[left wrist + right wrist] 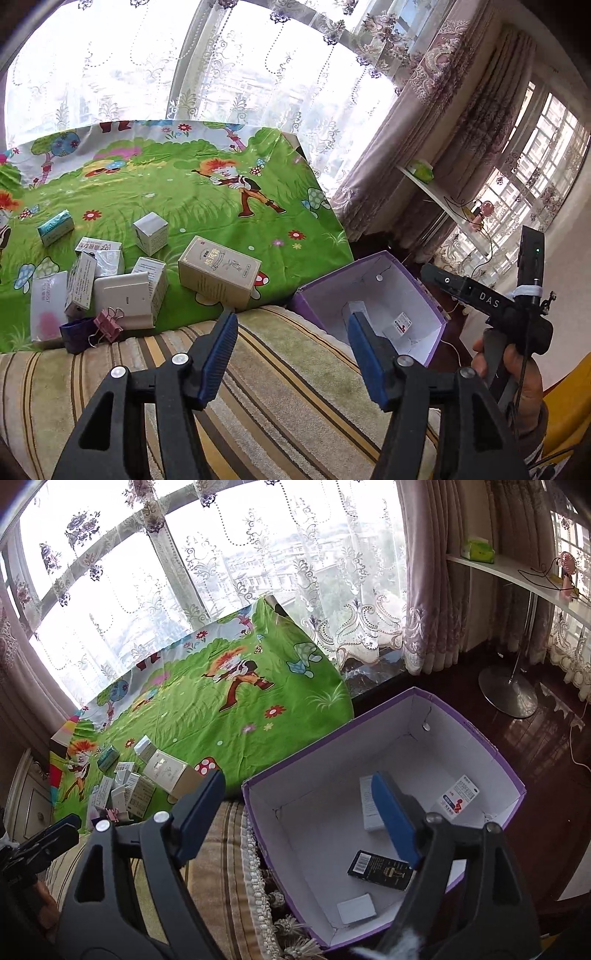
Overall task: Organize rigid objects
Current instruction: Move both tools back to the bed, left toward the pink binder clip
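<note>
Several small cartons lie on a green cartoon cloth (207, 192), among them a tan box (218, 271), a white cube box (150, 233), a teal box (55, 227) and a white flat box (123, 299). A pink binder clip (108, 325) lies at the cloth's front. A purple storage box (384, 775) with a white inside stands to the right and holds several small cartons, one black (380, 869). My left gripper (291, 321) is open and empty above the striped cushion. My right gripper (295, 786) is open and empty over the purple box's near left rim.
A striped cushion (280, 387) lies in front of the cloth. Lace curtains (258, 554) and a window are behind. A white shelf (517, 576) and a floor stand base (508, 694) are at the right, on dark wooden floor.
</note>
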`<state>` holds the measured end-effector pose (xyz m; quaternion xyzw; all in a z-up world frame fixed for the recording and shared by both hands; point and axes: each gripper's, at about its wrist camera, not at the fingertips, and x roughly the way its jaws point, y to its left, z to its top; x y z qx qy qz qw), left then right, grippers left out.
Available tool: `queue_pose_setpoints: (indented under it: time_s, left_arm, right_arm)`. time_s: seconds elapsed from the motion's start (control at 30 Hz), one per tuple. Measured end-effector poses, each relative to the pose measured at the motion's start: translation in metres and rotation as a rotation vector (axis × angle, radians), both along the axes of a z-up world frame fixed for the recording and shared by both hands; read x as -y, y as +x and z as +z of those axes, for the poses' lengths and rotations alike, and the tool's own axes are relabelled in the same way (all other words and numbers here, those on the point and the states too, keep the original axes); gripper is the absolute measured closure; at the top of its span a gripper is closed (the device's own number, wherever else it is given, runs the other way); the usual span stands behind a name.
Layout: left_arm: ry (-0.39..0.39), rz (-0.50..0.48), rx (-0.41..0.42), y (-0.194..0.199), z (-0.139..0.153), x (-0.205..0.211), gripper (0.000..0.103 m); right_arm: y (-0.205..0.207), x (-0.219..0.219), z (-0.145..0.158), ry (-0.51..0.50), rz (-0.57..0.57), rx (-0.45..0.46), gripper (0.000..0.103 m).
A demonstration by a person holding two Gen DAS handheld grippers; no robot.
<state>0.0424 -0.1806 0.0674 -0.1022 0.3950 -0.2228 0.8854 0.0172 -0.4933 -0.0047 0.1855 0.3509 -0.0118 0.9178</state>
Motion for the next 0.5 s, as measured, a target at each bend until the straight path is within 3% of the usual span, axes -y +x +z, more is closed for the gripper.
queue_pose_setpoints:
  time_s: [0.2,0.4,0.5]
  left_arm:
    - [0.022,0.089,-0.029,0.001,-0.001,-0.054,0.040]
    - [-0.028,0.224,-0.097,0.004,-0.020,-0.115,0.040]
    - [-0.050,0.278,-0.123,0.004,-0.026,-0.138,0.040]
  right_arm:
    - [0.005,-0.028,0.002,-0.018,0.094,0.010,0.019]
    - [0.010,-0.068,0.004,-0.064,0.203,0.018,0.019]
    - [0.013,-0.086,0.004,-0.025,0.290,0.018,0.019]
